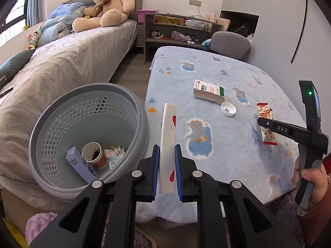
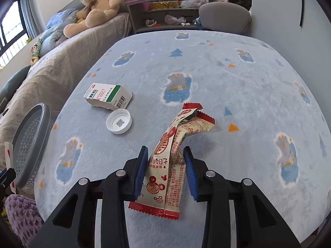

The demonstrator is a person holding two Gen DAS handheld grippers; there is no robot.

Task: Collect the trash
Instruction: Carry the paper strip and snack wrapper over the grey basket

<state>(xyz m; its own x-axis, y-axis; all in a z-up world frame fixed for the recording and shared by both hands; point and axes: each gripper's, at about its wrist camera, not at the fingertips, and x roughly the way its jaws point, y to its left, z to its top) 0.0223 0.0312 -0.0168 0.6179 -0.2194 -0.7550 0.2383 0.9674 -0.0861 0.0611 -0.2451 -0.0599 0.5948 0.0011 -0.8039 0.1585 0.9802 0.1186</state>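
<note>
Mid-collection, two pieces in hand. Left gripper (image 1: 167, 172) is clamped on a flat white carton (image 1: 168, 144) with red marks, held upright at the near table edge, just beside the grey perforated basket (image 1: 51, 124), which already holds a paper cup (image 1: 94, 155), a small blue box (image 1: 79, 165) and crumpled paper. Right gripper (image 2: 165, 173) has its pads pinched on a red-and-cream snack wrapper (image 2: 175, 155), whose far end is buckled against the blue blanket (image 2: 248, 103). Next move, likely: swing the carton left over the basket rim and release, then bring the wrapper across. Further out, still on the blanket: white bottle cap (image 2: 119, 122), then the green-striped medicine box (image 2: 107, 96).
</note>
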